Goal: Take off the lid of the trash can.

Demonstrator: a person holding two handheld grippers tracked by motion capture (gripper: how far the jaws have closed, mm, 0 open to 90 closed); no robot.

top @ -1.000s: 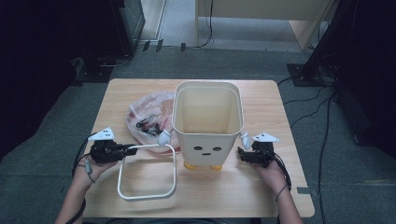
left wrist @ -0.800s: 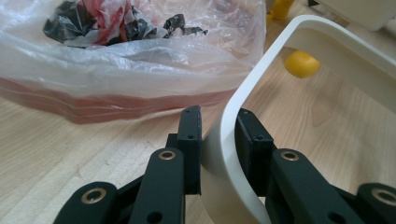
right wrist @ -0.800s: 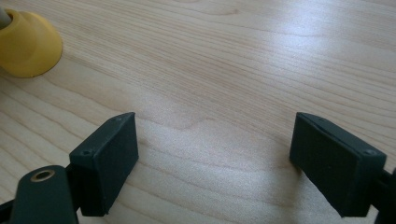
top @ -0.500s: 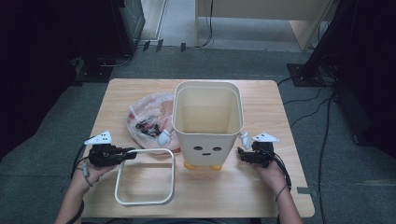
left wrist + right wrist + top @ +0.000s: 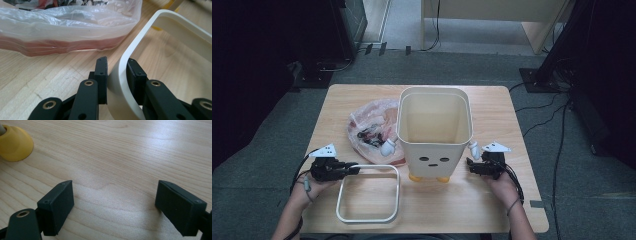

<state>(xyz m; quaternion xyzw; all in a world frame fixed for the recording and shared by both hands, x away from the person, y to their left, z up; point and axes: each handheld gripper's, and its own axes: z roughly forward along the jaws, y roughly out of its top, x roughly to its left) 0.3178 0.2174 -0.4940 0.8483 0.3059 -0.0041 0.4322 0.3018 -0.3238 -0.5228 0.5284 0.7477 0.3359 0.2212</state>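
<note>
A cream bin (image 5: 434, 130) with a drawn face and yellow feet stands at the table's middle. In front of it to the left, a white rectangular ring (image 5: 368, 218) lies on the wood. My left gripper (image 5: 354, 169) is shut on the ring's far left corner. In the left gripper view the black jaws (image 5: 117, 67) clamp the ring's cream wall (image 5: 150, 32) from both sides. My right gripper (image 5: 469, 167) hovers low beside the bin's right side. It is open (image 5: 115, 200) over bare wood with nothing between its fingers, and a yellow foot (image 5: 15, 143) sits at the upper left.
A clear plastic bag (image 5: 369, 130) holding dark and red items lies left of the bin, just beyond the ring; it shows close up (image 5: 70, 30) past my left jaws. The wooden table (image 5: 512, 210) ends near my forearms. Cables and dark furniture surround the table on the floor.
My left gripper has drawn the ring a little toward the near edge of the table. The right gripper and the bin have stayed put.
</note>
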